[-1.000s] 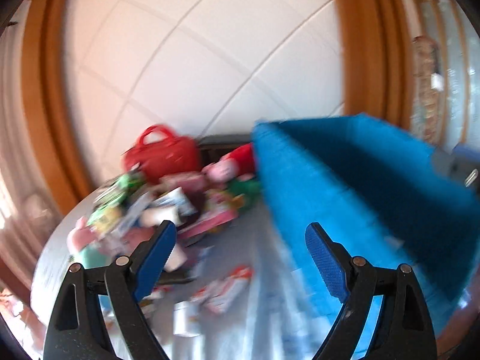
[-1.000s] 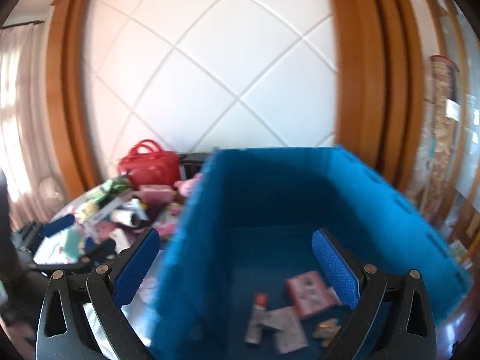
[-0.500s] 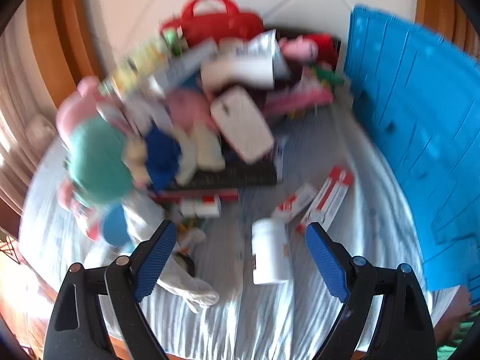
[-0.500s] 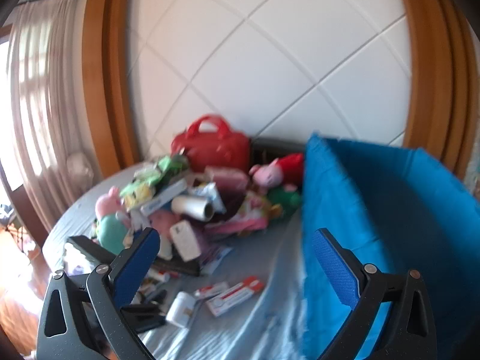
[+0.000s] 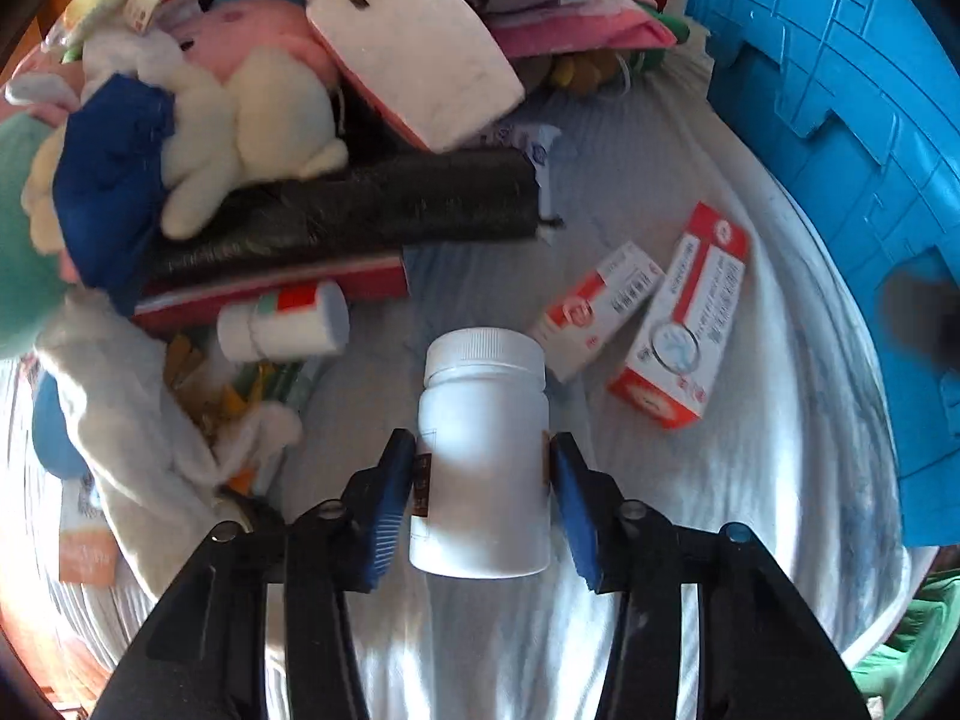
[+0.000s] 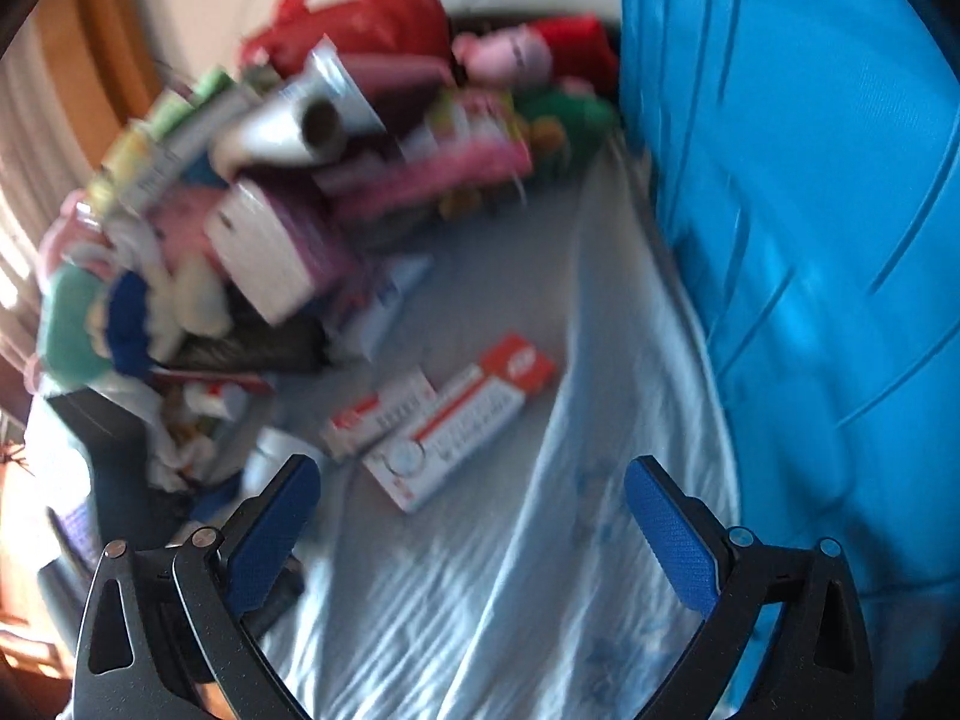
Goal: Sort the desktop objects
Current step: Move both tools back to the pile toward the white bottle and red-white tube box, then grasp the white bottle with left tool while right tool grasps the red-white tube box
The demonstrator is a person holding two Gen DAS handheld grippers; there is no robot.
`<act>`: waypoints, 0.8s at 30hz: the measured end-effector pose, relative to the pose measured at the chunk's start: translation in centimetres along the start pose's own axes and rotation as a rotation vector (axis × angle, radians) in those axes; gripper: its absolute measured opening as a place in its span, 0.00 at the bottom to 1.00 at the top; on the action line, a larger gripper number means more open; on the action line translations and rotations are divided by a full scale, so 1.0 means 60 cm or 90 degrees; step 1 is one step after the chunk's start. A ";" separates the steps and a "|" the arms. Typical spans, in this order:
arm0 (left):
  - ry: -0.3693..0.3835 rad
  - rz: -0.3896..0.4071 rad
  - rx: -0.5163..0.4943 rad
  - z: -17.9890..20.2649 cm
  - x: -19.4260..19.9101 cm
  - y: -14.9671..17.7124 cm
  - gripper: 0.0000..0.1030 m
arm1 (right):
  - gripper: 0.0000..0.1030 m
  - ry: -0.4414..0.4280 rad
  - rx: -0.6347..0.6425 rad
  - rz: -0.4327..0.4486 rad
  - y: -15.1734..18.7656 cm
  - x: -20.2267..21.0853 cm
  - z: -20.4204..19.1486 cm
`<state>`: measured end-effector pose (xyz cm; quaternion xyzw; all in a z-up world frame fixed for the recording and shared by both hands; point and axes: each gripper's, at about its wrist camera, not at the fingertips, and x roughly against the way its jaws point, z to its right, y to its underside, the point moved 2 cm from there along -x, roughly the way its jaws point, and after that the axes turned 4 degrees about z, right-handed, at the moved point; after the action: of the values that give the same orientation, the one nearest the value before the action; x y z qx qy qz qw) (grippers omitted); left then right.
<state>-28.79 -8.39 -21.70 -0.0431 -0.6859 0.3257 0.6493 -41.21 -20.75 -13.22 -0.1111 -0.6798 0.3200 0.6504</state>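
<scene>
The left gripper (image 5: 483, 483) clamps the white bottle (image 5: 485, 456) across its body for lifting; the right gripper (image 6: 471, 501) hangs open, empty, beside the blue bin (image 6: 810, 210).

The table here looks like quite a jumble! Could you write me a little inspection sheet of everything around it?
Surface: table under a wrinkled pale cloth.
Job's things: white bottle lying between the left gripper's fingers; two red-and-white boxes beside it; blue bin on the right.
Clutter: heap of plush toys, a black roll, a small white bottle, a red bag behind.
Grippers: left gripper closed against the white bottle's sides; right gripper open, holding nothing, over the cloth.
Cables: nothing seen.
Surroundings: white wall, wooden frame.
</scene>
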 end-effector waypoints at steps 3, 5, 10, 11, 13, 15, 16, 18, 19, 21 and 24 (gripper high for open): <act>0.002 0.005 0.001 -0.008 -0.006 -0.012 0.44 | 1.00 -0.001 -0.015 -0.041 0.008 -0.044 0.005; 0.006 0.006 0.003 -0.011 -0.010 -0.017 0.44 | 0.94 0.005 -0.012 -0.060 0.006 -0.068 0.001; 0.022 0.003 0.001 -0.015 -0.022 -0.030 0.44 | 0.69 0.000 -0.052 -0.099 -0.005 -0.134 -0.002; 0.023 0.003 0.000 -0.016 -0.023 -0.033 0.44 | 0.69 -0.001 -0.064 -0.105 -0.008 -0.146 -0.001; 0.026 0.004 -0.005 -0.016 -0.026 -0.037 0.44 | 0.69 0.006 -0.072 -0.111 -0.011 -0.162 0.000; 0.030 0.004 -0.007 -0.019 -0.031 -0.041 0.44 | 0.69 0.011 -0.073 -0.114 -0.013 -0.174 -0.001; 0.034 0.004 -0.007 -0.019 -0.032 -0.042 0.44 | 0.68 0.012 -0.069 -0.120 -0.012 -0.180 -0.003; 0.038 0.002 -0.006 -0.019 -0.031 -0.044 0.44 | 0.55 0.006 -0.067 -0.118 -0.011 -0.177 -0.002; 0.041 0.000 -0.006 -0.019 -0.030 -0.043 0.44 | 0.48 0.012 -0.060 -0.118 -0.010 -0.171 -0.002; 0.049 -0.003 -0.007 -0.018 -0.026 -0.039 0.44 | 0.45 0.025 -0.041 -0.116 -0.002 -0.159 0.000; 0.066 -0.006 -0.008 -0.012 -0.014 -0.035 0.44 | 0.43 0.013 -0.040 -0.124 0.021 -0.138 0.011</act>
<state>-27.23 -10.16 -21.41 -0.0606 -0.6533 0.3159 0.6854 -41.13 -24.70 -20.66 -0.0681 -0.6902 0.2325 0.6818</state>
